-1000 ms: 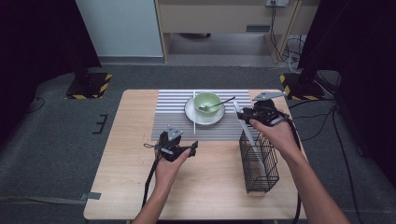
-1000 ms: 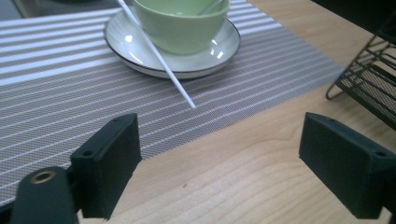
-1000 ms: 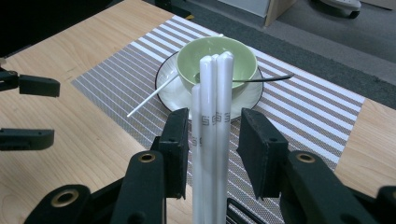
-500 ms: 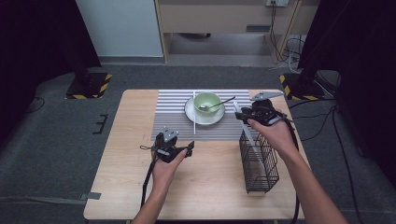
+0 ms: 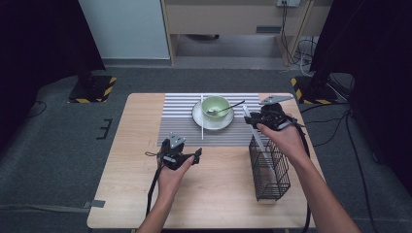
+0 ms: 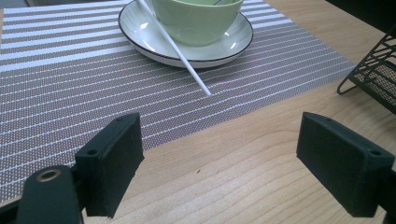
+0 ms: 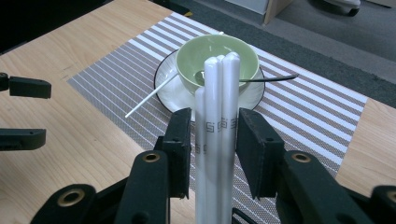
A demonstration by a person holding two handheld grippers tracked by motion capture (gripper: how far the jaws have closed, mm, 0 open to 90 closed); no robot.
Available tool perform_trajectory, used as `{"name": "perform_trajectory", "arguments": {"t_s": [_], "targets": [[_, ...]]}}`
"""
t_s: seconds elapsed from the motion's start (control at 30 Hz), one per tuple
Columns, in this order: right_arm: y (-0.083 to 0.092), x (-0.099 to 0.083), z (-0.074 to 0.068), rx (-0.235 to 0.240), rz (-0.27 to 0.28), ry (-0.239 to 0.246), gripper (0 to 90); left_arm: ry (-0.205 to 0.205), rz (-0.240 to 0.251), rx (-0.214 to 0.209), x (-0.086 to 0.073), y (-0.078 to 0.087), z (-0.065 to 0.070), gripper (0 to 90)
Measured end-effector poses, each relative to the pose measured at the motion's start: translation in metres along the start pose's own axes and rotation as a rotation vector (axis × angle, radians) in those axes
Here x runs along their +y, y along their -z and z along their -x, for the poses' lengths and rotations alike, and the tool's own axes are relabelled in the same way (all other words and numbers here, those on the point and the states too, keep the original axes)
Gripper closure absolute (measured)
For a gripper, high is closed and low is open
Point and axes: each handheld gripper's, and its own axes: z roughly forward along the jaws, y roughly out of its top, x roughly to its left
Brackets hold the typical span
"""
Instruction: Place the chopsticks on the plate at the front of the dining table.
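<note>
In the right gripper view, the right gripper (image 7: 209, 140) has a bundle of white chopsticks (image 7: 217, 135) standing between its two black jaws. The jaws have just been closing, and one pad seems to touch the bundle while a thin gap shows at the other side, so I cannot tell if the grip is firm. In the high view this gripper (image 5: 268, 118) is above the far end of the black wire basket (image 5: 268, 165), and the chopsticks (image 5: 256, 137) slant down from it into the basket. The left gripper (image 5: 180, 154) stays low over the bare wooden table (image 5: 126, 160), just at the near edge of the striped placemat (image 5: 180, 121). Its jaws are wide apart with nothing between them. Farther on the mat stands a white plate (image 5: 199, 118) with a green bowl (image 5: 215, 106) on it, and a dark spoon (image 5: 228, 108) rests in the bowl. One more single white chopstick (image 6: 180, 49) leans on the plate rim, with its tip on the mat.
</note>
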Motion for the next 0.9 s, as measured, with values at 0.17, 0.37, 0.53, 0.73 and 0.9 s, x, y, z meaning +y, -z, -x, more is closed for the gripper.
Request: {"name": "perform_trajectory", "arguments": {"t_s": [0.17, 0.37, 0.53, 0.73, 0.9], "targets": [[-0.0011, -0.0003, -0.0002, -0.005, -0.005, 0.007, 69.0, 0.001, -0.003, -0.002, -0.0004, -0.0007, -0.0002, 13.9], [-0.0020, -0.0006, 0.0011, 0.014, -0.003, 0.008, 75.8, 0.002, -0.009, 0.000, -0.0015, -0.0010, -0.0017, 13.9], [-0.0018, -0.0008, 0.0020, 0.023, -0.002, 0.003, 76.1, 0.006, -0.007, 0.002, -0.0025, -0.0003, -0.0029, 13.9], [0.0011, -0.0008, 0.0014, 0.023, 0.004, 0.004, 77.9, 0.010, -0.009, 0.005, -0.0028, -0.0002, -0.0036, 13.9], [0.0045, -0.0009, 0.0011, 0.019, 0.015, 0.014, 80.9, 0.010, -0.007, 0.004, -0.0026, 0.0000, -0.0034, 13.9]]}}
